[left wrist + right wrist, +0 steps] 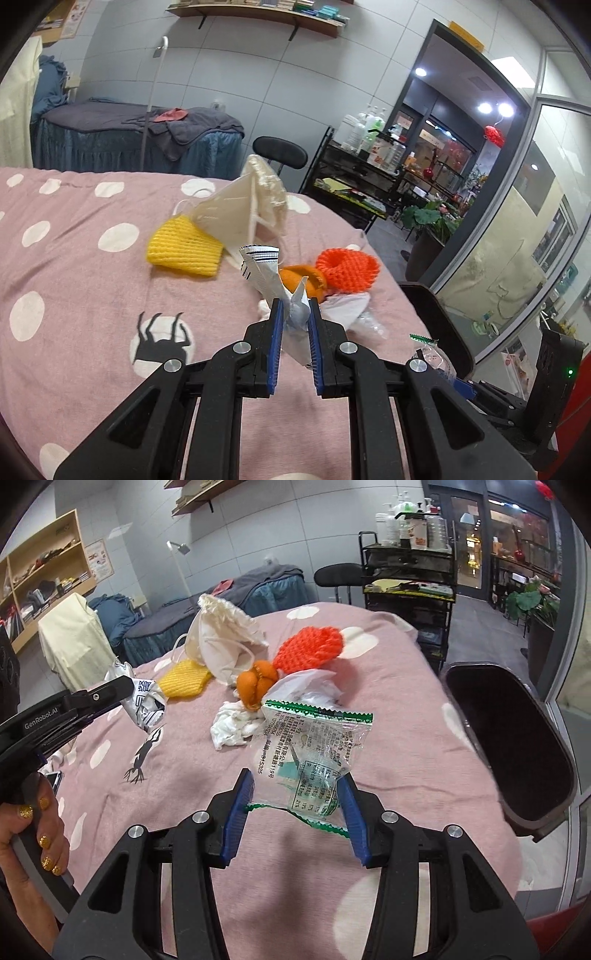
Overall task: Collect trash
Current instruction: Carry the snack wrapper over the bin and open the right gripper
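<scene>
Surface: pink dotted bed (pixel 388 701); black bin (pixel 509 738) beside it.
Left gripper (pixel 295 306): fingers clenched on white wrapper (pixel 264 271), above bed.
Right gripper (pixel 295 786): fingers clamp clear packet (pixel 314 746), seemingly lifted off bed.

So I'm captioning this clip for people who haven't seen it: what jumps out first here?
Each gripper holds a wrapper: the left gripper pinches a crumpled white wrapper, and the right gripper holds a clear green-edged wrapper above the pink dotted bedspread. Behind them lies a bright litter pile: an orange foam net, a yellow foam net and a white face mask. A black bin waits at the bed's right edge.
</scene>
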Demonstrator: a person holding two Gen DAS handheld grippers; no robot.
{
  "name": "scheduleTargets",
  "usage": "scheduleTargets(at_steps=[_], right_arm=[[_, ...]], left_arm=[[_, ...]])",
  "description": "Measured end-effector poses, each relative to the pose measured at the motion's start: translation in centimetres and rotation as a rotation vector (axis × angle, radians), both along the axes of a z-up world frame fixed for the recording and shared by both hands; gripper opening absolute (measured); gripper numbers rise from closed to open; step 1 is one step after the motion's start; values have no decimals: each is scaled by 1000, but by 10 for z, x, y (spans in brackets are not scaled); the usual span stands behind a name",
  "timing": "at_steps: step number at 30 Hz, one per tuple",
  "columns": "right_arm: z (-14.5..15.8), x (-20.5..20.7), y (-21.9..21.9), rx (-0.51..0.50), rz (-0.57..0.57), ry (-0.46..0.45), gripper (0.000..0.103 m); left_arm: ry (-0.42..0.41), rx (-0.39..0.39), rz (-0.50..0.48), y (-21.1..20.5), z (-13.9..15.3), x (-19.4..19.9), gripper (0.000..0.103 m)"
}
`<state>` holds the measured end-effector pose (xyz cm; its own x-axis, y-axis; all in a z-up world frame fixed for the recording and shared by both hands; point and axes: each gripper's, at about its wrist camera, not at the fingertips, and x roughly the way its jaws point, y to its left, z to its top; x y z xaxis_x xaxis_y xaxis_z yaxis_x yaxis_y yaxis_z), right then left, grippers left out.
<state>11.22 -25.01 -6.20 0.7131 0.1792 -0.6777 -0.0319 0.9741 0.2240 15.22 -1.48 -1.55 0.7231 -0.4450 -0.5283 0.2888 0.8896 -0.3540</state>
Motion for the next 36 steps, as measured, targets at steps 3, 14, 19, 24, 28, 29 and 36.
scheduleTargets(at_steps=[3, 14, 19, 24, 28, 29, 36], right_arm=[[5, -6, -17, -6, -32, -18, 48], [12, -4, -92, -39, -180, -36, 48], [8, 7, -125, -47, -235, -14, 48], [-6, 28, -156, -46, -282, 28, 48], [-26, 52, -184, -47, -328, 87, 48], [-32, 57, -189, -54, -336, 102, 48], [-66, 86, -222, -51, -376, 215, 49]], left_arm=[[-19, -1, -31, -16, 6, -1, 14], [-80, 7, -206, -94, 22, -1, 14], [-94, 9, -280, -124, 24, -1, 14], [-88, 17, -339, -149, 26, 0, 14], [-84, 25, -377, -164, 25, -1, 14], [-85, 27, -383, -167, 26, -2, 14], [-68, 27, -422, -187, 26, 1, 14]])
